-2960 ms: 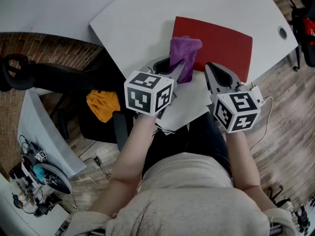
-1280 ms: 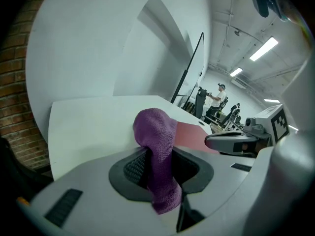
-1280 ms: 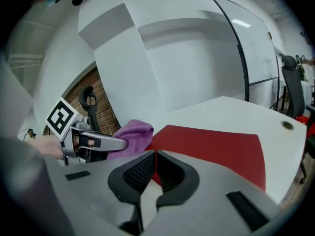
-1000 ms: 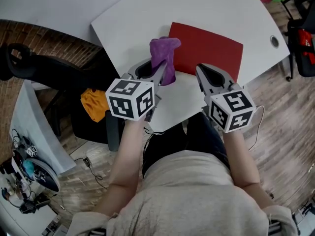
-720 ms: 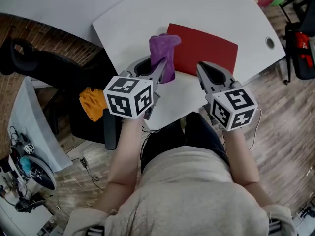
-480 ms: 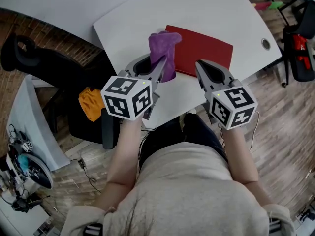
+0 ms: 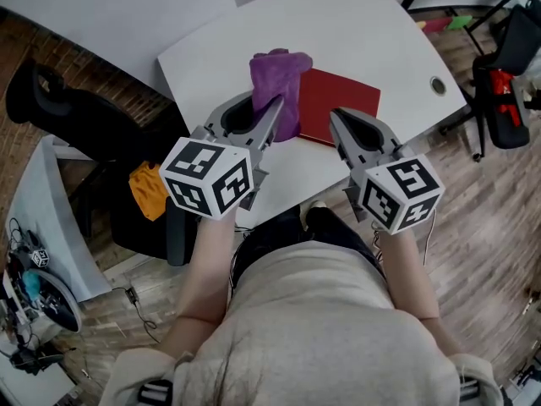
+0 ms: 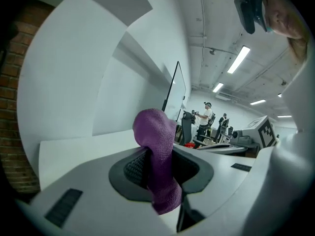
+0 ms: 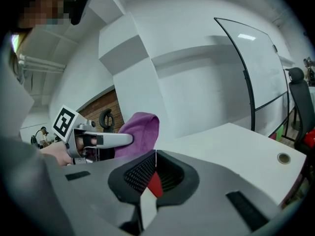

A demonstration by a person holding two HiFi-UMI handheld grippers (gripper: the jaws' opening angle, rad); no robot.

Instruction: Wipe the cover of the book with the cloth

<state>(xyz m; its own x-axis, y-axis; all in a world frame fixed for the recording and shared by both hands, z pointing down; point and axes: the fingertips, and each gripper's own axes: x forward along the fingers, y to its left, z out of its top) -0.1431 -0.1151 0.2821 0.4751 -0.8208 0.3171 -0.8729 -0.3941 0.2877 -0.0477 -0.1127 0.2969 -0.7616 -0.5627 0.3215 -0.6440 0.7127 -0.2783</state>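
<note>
A white worktop (image 7: 338, 24) in a big room with a wooden floor (image 7: 482, 227)

A small round hole (image 7: 437, 85) is seen near the worktop's right edge. A black chair (image 7: 76, 112) is parked by its left side, and something orange (image 7: 147, 191) is lying close by. Another dark chair with a red bit (image 7: 499, 91) is seen on the right. In the left gripper view, long ceiling lights (image 8: 238, 59) are lit and people (image 8: 204, 117) are seen far off. In the right gripper view, a brick wall (image 9: 102, 107) is seen.
</note>
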